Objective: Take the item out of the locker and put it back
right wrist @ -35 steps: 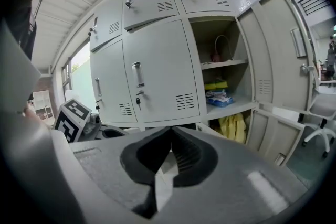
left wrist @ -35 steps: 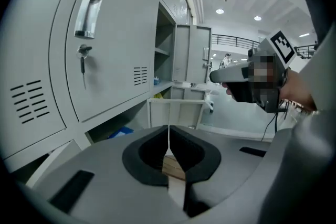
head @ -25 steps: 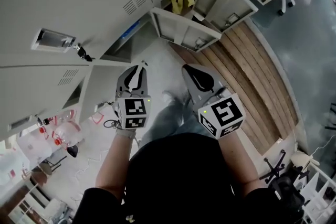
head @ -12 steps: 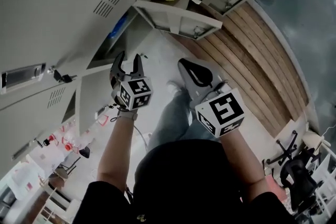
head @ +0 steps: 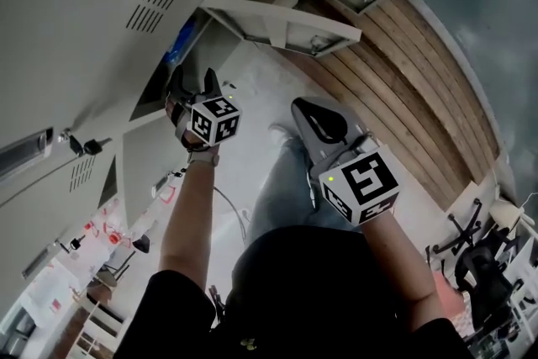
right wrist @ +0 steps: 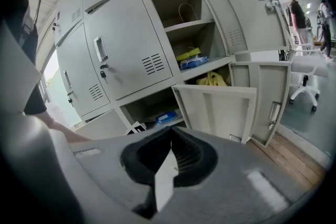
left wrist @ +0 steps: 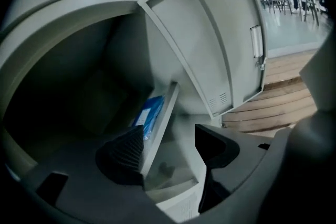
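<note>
Head view: my left claw (head: 193,87), jaws just opened wide and empty, points into a low locker beside its swung-out grey sheet-metal door (head: 277,23); my right claw (head: 309,115) is closed, empty. Left gripper view: the flat blue packet (left wrist: 149,115) lies behind the shelf lip (left wrist: 160,123), long side running inward. Right gripper view: same packet inside that bottom compartment.

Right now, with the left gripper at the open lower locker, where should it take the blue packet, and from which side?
Probably by its near edge, coming straight in through the open front: the blue packet lies flat just behind the front lip of the locker, that edge exposed. The left gripper, jaws just opened and empty, faces it.
</note>
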A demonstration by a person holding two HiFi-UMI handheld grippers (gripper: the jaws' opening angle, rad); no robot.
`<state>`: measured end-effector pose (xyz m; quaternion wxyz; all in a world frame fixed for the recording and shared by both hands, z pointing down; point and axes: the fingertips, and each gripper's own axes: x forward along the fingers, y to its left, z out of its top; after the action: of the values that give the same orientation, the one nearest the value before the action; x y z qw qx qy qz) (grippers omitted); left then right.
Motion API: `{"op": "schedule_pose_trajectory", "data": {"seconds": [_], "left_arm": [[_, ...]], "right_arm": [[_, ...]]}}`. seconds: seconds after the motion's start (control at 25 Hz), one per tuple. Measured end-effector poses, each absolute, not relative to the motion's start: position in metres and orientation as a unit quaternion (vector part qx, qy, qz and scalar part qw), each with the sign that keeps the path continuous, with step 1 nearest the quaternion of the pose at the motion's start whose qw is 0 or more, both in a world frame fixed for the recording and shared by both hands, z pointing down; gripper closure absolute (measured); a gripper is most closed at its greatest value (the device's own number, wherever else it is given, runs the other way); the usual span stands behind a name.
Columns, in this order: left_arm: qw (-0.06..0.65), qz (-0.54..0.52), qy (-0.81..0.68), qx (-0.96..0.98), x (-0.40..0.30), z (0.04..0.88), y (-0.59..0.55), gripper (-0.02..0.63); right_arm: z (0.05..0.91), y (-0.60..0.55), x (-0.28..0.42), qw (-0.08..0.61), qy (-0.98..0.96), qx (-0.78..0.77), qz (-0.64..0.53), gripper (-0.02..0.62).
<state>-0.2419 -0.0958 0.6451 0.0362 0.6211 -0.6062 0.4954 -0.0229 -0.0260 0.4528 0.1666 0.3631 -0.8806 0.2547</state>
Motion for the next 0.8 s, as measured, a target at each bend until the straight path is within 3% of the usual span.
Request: {"op": "schedule_pose_trajectory", "data": {"seconds": [0.8], "left_arm": [[-0.056, 0.545, -0.633, 0.548, -0.277, 0.666, -0.164, 0.262]], "right_arm": [[0.492, -0.008, 0.014, 0.200, -0.854, 0.383, 0.290, 0.597]]}}
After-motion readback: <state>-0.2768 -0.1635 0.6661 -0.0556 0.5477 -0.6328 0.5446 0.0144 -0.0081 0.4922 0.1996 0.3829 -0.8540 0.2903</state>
